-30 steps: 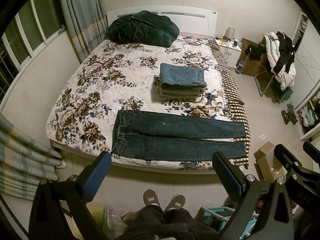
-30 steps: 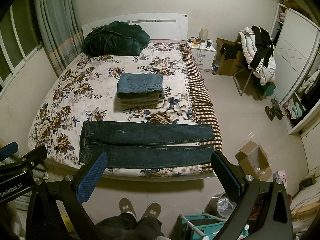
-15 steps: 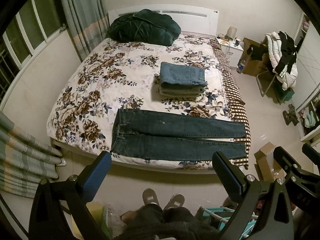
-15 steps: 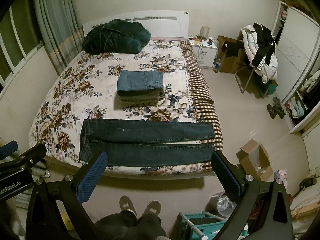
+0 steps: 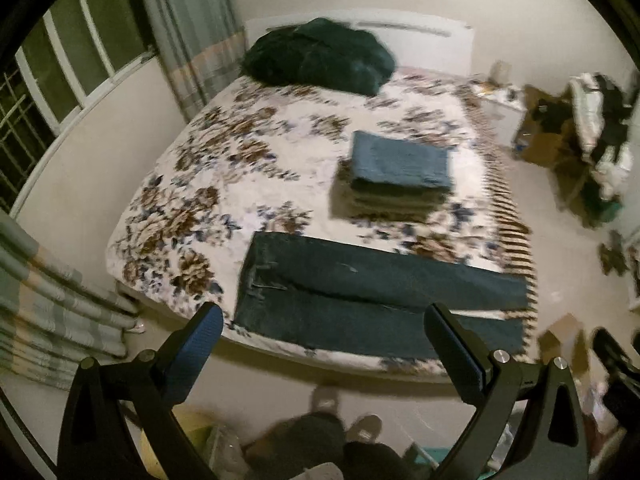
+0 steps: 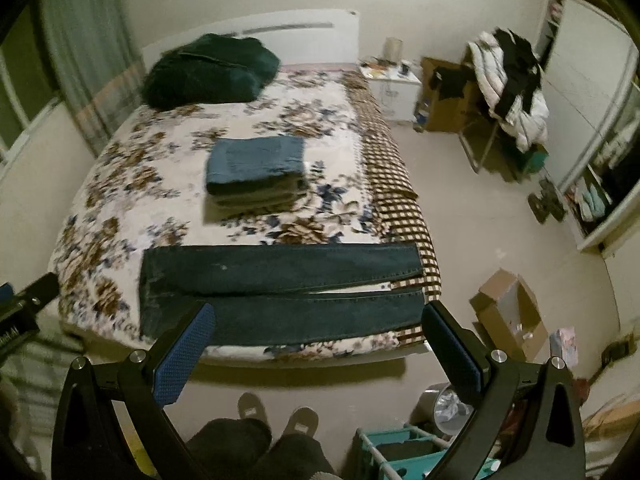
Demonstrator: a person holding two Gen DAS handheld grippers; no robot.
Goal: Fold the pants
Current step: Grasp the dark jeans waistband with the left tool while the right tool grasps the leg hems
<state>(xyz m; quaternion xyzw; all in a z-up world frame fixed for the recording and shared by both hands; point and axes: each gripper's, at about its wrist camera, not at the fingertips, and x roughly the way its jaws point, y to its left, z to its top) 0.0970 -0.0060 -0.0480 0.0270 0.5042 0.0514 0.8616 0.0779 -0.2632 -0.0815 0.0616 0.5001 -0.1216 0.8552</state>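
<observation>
Dark blue jeans (image 5: 360,296) lie flat along the near edge of the floral bed (image 5: 224,200), waistband to the left, legs running right; they also show in the right wrist view (image 6: 280,292). My left gripper (image 5: 322,320) is open and empty, held above the floor in front of the bed. My right gripper (image 6: 318,322) is open and empty too, well short of the jeans. Both views are blurred.
A stack of folded pants (image 6: 256,172) sits mid-bed, a dark green duvet (image 6: 208,72) at the headboard. A cardboard box (image 6: 508,316), a teal rack (image 6: 404,452) and a chair piled with clothes (image 6: 508,88) stand to the right. The person's feet (image 6: 276,412) show below.
Both grippers have moved closer to the bed, so the jeans look larger. Both stay open. The jeans have not moved.
</observation>
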